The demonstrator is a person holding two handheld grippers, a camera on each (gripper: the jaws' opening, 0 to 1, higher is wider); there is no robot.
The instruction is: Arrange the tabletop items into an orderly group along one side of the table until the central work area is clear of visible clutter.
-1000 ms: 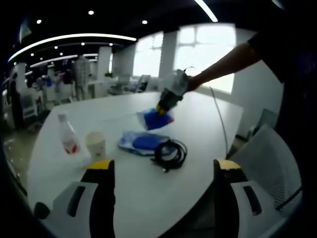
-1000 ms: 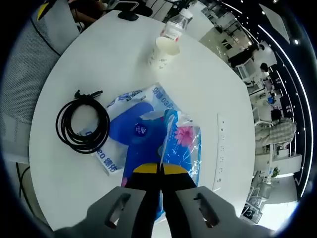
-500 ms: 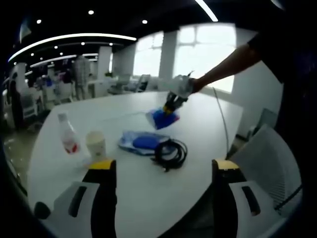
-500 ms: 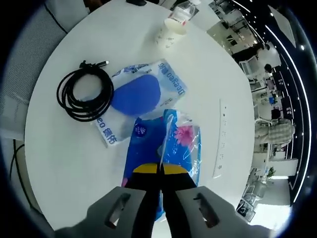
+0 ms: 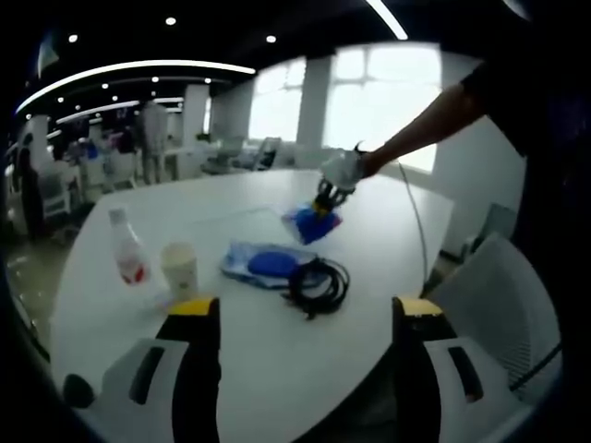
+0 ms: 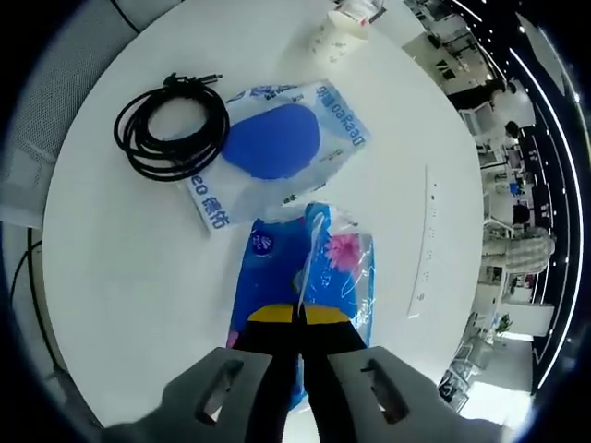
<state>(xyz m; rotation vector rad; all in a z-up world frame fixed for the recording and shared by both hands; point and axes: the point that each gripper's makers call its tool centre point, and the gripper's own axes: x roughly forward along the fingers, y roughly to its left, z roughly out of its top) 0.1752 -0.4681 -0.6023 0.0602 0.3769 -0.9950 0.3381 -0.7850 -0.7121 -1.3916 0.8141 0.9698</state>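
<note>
Altogether: two blue packets (image 6: 305, 277) (image 6: 272, 148), one cable (image 6: 171, 125), one cup (image 5: 180, 268), one bottle (image 5: 125, 249).

right gripper (image 6: 297, 316) pinching blue packet (image 6: 309, 277), seemingly lifted

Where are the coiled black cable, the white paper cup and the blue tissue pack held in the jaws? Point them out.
Coiled black cable (image 6: 172, 126): right gripper view, on the coil's strands.
White paper cup (image 5: 179, 269): left gripper view, cup's side wall.
Blue tissue pack (image 6: 277, 268): right gripper view, blue front face.
</note>
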